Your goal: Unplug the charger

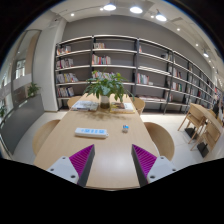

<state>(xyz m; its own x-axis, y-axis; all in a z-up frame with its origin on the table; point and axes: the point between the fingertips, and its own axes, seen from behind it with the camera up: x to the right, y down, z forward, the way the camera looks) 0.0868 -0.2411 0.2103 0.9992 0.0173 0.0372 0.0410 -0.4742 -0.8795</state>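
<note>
A white power strip (91, 131) lies flat on the long wooden table (105, 148), well beyond my fingers. A small white charger (125, 127) sits on the table to the right of the strip; I cannot make out a cable or whether it is plugged in. My gripper (112, 160) hovers above the near end of the table, open, with its two magenta pads (82, 158) spread wide and only bare tabletop between them.
A potted green plant (106, 87) stands at the far end of the table among some papers. Wooden chairs (160, 139) flank the table on the right and left. Another table with chairs (203, 122) stands further right. Bookshelves (110, 65) line the back wall.
</note>
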